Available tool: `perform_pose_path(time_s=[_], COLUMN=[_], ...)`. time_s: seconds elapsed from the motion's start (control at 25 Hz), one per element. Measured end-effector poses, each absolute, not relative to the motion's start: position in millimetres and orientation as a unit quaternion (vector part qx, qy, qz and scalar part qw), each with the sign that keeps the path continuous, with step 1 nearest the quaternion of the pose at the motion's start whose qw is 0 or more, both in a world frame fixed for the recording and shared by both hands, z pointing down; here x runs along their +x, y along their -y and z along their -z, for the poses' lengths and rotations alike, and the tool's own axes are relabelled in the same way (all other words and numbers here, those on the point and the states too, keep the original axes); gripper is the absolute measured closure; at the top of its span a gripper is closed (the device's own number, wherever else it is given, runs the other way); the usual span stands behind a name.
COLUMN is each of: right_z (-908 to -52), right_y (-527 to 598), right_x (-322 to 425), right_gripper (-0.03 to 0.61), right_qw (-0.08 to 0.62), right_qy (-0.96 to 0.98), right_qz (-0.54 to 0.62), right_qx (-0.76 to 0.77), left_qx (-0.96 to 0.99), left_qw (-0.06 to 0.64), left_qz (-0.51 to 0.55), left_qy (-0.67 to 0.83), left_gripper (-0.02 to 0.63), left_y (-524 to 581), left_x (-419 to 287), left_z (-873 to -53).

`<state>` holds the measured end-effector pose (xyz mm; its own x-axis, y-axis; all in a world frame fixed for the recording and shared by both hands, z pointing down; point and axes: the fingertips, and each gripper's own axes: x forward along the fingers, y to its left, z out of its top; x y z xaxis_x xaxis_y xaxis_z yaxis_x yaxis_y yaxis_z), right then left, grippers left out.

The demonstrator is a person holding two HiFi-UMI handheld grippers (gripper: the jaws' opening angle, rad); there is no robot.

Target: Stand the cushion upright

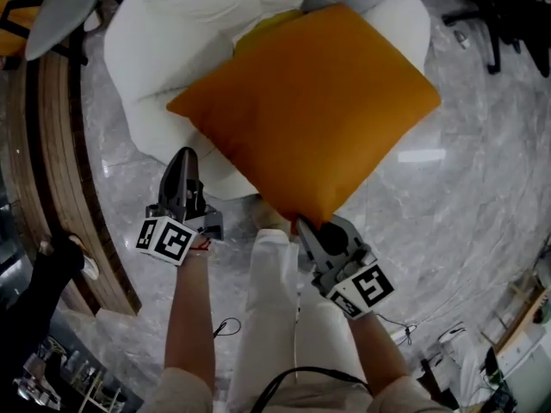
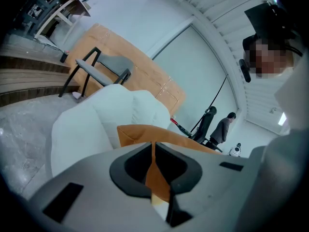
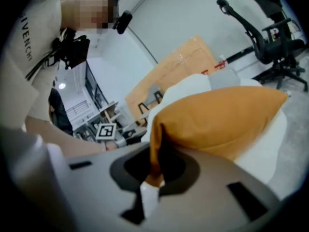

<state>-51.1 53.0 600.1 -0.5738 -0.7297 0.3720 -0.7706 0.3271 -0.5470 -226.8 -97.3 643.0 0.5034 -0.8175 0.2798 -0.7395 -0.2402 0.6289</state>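
Observation:
An orange cushion (image 1: 310, 110) hangs tilted in front of a white armchair (image 1: 172, 50), one corner pointing down toward me. My right gripper (image 1: 303, 226) is shut on that lower corner; in the right gripper view the orange fabric (image 3: 227, 117) bunches between the jaws of the right gripper (image 3: 155, 153). My left gripper (image 1: 182, 157) sits below the cushion's left corner. In the left gripper view a thin fold of the cushion (image 2: 140, 132) runs between the closed jaws of the left gripper (image 2: 153, 151).
A yellow-green cushion (image 1: 267, 24) lies on the armchair seat behind the orange one. A curved wooden platform (image 1: 52, 162) runs along the left, with a grey chair (image 1: 60, 7) on it. A black office chair (image 1: 491, 15) stands at the back right. My white trouser legs (image 1: 275, 299) are below.

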Motion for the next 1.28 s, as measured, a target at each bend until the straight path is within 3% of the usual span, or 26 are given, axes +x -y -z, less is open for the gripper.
perform_pose_path(time_s=[1.16, 1.28], right_z=[-418.9, -408.0], right_y=[5.9, 0.4], right_x=[-17.5, -9.4], right_gripper=[0.549, 0.549], right_qw=[-0.056, -0.070], right_qy=[0.862, 0.865], right_qz=[-0.254, -0.254], right_qx=[0.436, 0.426], left_qx=[0.796, 0.800], left_qw=[0.345, 0.338], left_qz=[0.070, 0.075], left_qy=[0.492, 0.490], left_gripper=[0.583, 0.535], left_y=[133.4, 141.2], left_x=[-238.6, -238.3], left_z=[-581.6, -572.1])
